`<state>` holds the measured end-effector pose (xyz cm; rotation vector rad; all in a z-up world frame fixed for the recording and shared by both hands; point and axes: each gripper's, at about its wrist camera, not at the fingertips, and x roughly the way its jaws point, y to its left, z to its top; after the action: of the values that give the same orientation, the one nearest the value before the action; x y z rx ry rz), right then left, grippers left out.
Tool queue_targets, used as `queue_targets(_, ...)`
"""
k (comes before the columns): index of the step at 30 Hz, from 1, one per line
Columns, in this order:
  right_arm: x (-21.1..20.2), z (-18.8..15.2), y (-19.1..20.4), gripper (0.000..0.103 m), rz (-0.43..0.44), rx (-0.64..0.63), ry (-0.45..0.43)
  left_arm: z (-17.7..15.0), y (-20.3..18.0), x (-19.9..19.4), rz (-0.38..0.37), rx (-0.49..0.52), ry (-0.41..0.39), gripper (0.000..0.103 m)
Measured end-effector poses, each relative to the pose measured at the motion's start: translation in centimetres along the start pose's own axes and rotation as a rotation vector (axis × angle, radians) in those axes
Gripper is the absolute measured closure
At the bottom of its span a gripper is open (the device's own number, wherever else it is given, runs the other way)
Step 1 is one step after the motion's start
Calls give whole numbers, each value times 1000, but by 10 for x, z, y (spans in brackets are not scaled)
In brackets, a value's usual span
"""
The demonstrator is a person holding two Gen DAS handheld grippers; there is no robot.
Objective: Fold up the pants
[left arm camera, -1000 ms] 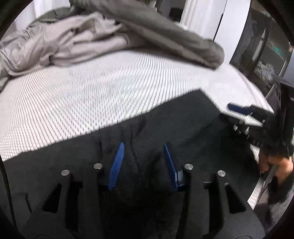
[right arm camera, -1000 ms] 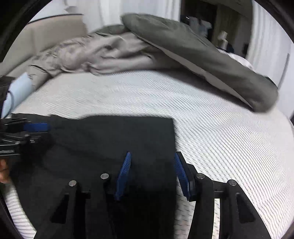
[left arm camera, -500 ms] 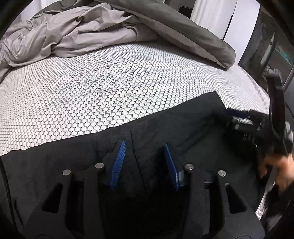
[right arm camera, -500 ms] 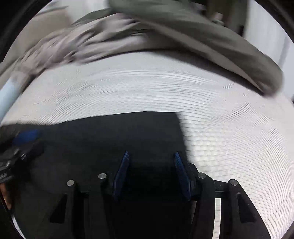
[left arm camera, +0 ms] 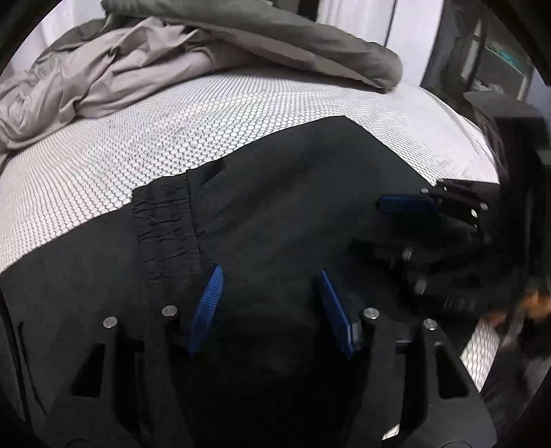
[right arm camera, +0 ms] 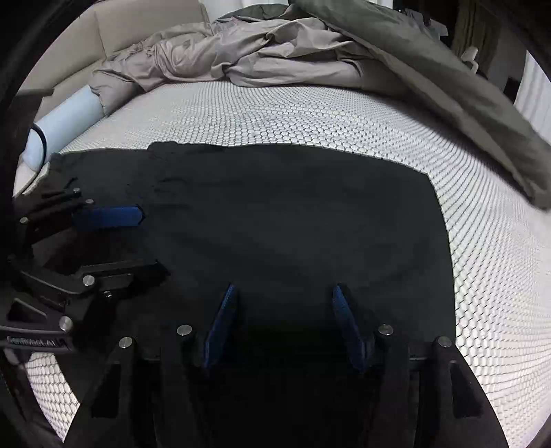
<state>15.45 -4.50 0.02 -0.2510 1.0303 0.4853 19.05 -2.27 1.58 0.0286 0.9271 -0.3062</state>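
The black pants (left arm camera: 292,206) lie folded flat on the white honeycomb mattress (left arm camera: 155,138), their elastic waistband (left arm camera: 165,224) showing left of centre. My left gripper (left arm camera: 268,275) hovers low over the cloth with its jaws opening. The fabric lies slack between the blue pads (left arm camera: 206,306), which do not press on it. In the right wrist view the pants (right arm camera: 292,206) fill the middle. My right gripper (right arm camera: 284,289) is over their near edge, jaws also opening, with cloth loose between them. Each view shows the other gripper from the side: the right gripper (left arm camera: 366,224) and the left gripper (right arm camera: 153,244).
A crumpled grey duvet (right arm camera: 275,58) is heaped along the far side of the mattress (right arm camera: 344,124). A light blue roll (right arm camera: 65,120) lies at the left edge by a beige headboard (right arm camera: 137,31). Dark shelving (left arm camera: 499,69) stands to the right. A hand (left arm camera: 530,303) is blurred there.
Both grippers have come down and forward. The black cloth now spreads farther over the mattress, with the waistband in sight. Both pairs of pads stand wider apart than before.
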Motion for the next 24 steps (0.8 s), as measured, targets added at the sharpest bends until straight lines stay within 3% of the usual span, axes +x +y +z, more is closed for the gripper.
queue_targets(2,-7,-2,-18,45,-78,51,8,-6,2,-13,43,-15,-1,40)
queue_targets(4,-17,-9,-29,45,-159,83,-3,-16,2,-27,35,-61,-9,40)
queue_targets(6,-35,-18,-33,45,-143,108,-35,-20,-5,-40,61,-62,-27,40)
queue_targets(9,-66,-18,-1,43,-26,29,-118,-26,-27,-52,-40,-36,-82,40)
queue_targets(11,-63,-21,21,42,-5,-22,-116,-32,-38,-42,-61,-6,-39,39)
queue_targets(13,-46,-28,33,42,51,-39,-44,-40,-43,-26,14,16,34,39)
queue_targets(15,-30,-37,28,42,-11,-65,11,-48,-44,-29,33,50,33,39)
queue_targets(20,-51,-53,-13,41,-164,-12,-8,-70,-29,-58,24,15,15,39)
queue_targets(22,-64,-64,-26,40,-165,31,-13,-79,-18,-74,40,-18,3,39)
queue_targets(24,-76,-67,-34,40,-102,80,-23,-98,-3,-99,42,-81,-33,39)
